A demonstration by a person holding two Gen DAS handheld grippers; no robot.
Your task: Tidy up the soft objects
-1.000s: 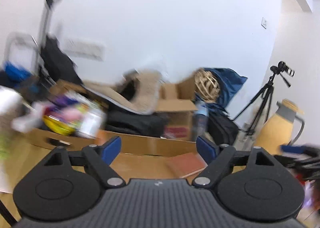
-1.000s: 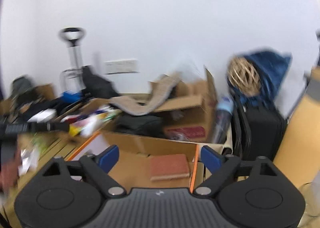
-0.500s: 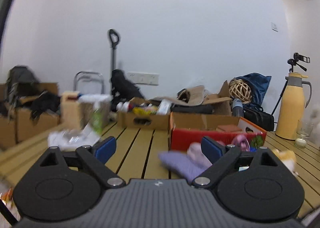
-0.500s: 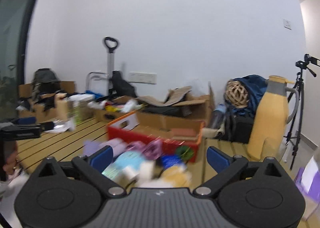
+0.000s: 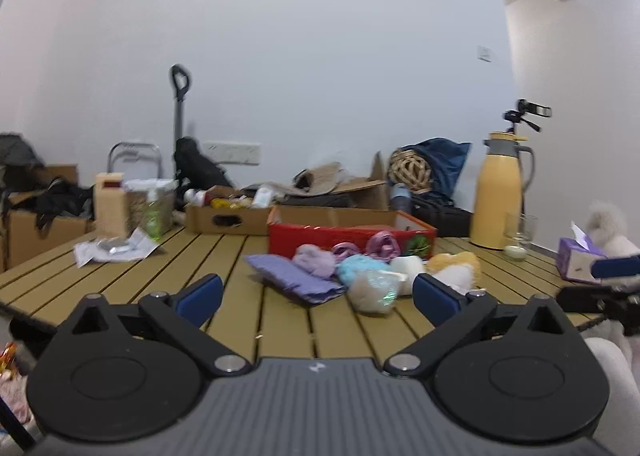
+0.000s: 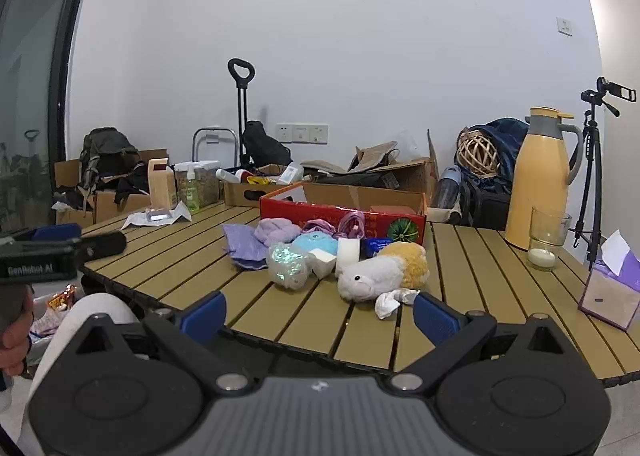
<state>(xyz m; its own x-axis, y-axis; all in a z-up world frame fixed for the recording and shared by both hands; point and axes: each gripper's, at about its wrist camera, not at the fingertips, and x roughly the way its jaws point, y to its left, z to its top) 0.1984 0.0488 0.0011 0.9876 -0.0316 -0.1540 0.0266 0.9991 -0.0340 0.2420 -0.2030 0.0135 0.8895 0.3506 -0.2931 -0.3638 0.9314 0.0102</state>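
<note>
- wooden slat table (image 6: 472, 276) carries a heap of soft toys just before a red box (image 6: 340, 215).
- white-and-yellow plush (image 6: 380, 270) lies at the heap's near edge, beside a shiny pouch (image 6: 287, 264) and purple cloth (image 6: 242, 246).
- left gripper (image 5: 318, 292) and right gripper (image 6: 318, 314) both hang short of the heap, jaws spread wide, holding nothing.

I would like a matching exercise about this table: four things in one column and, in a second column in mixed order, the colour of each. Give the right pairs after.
Things:
1. jug
2. box
3. tissue pack
4. cloth

Colours:
A. red
B. lilac, lying flat
C. yellow with a grey handle
D. purple with white paper sticking out

Pairs: 1-C, 2-A, 3-D, 4-B
</note>
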